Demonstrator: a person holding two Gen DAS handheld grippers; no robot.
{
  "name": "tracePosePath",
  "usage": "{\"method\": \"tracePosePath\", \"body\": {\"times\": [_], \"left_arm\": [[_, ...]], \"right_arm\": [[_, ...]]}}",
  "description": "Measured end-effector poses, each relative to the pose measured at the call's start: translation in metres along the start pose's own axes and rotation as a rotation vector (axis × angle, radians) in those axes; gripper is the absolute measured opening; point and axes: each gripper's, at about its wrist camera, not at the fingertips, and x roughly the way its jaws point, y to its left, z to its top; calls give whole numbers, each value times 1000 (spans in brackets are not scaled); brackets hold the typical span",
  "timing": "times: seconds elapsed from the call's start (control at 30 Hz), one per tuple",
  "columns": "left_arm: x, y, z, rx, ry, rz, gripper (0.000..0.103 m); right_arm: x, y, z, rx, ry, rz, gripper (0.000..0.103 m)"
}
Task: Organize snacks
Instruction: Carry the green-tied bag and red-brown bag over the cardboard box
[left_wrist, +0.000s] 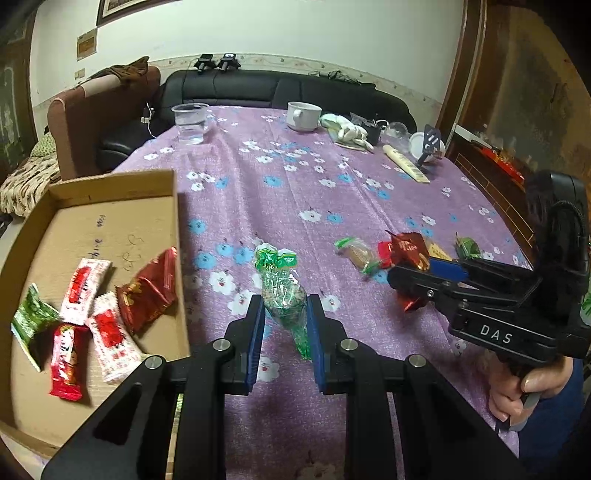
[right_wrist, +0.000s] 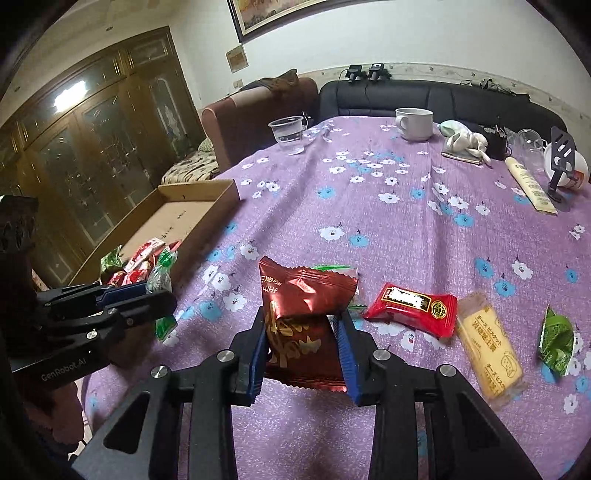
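Left wrist: green candy packet (left_wrist: 283, 291) clamped, long axis pointing forward

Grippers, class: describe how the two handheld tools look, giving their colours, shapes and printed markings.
Both are matte black, angular frames with round silver bolts and ribbed blue pads lining the fingers. The right gripper bears white "DAS" lettering; the left gripper reads "GenRobot.AI". A bare hand with a dark blue sleeve grips the right one.

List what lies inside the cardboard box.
The box holds five wrapped snacks: a green packet, two white-and-red ones, a red bar and a dark red packet. The left tongs cover its near corner.
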Motion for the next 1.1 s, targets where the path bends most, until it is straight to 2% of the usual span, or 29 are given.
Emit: {"method": "tracePosePath", "body": {"times": [0.4, 0.6, 0.8, 1.0, 1.1], "left_arm": [[-32, 61, 5, -118, -77, 63, 20], [-39, 96, -2, -183, -90, 109, 20], [-43, 126, -17, -233, -95, 181, 20], [-42, 135, -29, -228, -95, 213, 20], [-41, 137, -33, -215, -94, 226, 20]], "right_arm": [[-10, 3, 6, 70, -14, 57, 35], [-16, 39, 12, 48, 0, 146, 35], [-5, 88, 15, -10, 44, 214, 35], [21, 141, 16, -47, 94, 281, 35], [35, 158, 16, -66, 100, 283, 35]]}}
